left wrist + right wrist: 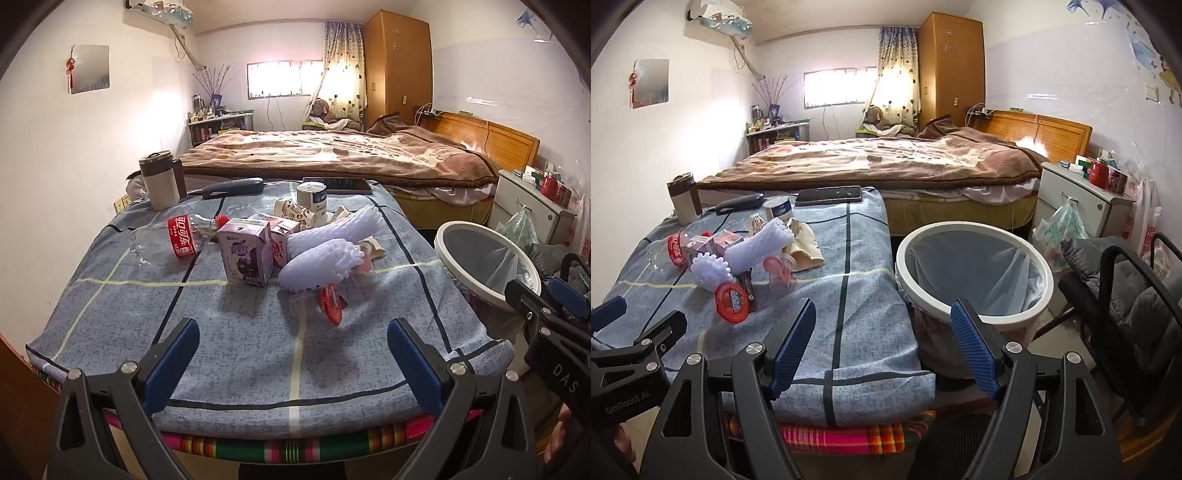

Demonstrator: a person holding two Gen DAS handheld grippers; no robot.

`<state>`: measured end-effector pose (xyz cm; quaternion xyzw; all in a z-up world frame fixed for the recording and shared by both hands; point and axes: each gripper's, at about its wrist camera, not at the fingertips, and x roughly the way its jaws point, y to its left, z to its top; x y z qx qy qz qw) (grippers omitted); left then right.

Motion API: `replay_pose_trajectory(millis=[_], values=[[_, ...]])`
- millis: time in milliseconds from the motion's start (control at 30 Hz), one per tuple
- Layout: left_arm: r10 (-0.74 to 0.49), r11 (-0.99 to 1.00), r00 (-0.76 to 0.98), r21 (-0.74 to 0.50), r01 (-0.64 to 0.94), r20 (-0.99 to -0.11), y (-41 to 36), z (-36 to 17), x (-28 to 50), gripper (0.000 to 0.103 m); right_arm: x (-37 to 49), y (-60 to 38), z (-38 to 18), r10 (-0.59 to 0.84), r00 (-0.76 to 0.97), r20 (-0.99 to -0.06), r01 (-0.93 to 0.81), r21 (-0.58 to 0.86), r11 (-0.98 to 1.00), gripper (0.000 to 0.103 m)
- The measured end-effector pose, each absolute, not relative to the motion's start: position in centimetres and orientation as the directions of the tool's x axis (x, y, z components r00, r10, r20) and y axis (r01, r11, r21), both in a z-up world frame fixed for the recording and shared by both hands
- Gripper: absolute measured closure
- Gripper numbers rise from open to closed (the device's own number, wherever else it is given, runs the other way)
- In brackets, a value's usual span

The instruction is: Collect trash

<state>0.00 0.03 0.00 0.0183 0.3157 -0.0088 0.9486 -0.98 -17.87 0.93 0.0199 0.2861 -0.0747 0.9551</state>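
both hand-held grippers, left [291, 363] and right [882, 345], gape empty over bare tablecloth [240, 332] beside bin [975, 269].

we hold our left gripper [291, 363] tilted downward, its blue-padded jaws spread wide with nothing between them. our right gripper [882, 347] sits just to its right, angled down the same way, jaws likewise wide apart and gripping nothing.

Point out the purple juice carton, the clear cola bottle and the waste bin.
Purple juice carton [246, 258]: left wrist view, on its front face.
Clear cola bottle [181, 236]: left wrist view, on its red label.
Waste bin [975, 227]: right wrist view, on the far part of its white rim.
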Motion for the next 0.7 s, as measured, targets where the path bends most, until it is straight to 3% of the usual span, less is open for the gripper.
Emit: replay_pose_trajectory(millis=[700], values=[[-0.007,0.999,0.799,0.029,0.030,-0.601,0.04,-0.05,0.03,0.000,-0.95,-17.94,1.08,-0.129,0.822,-0.554,0.151,-0.007,0.988,0.026]])
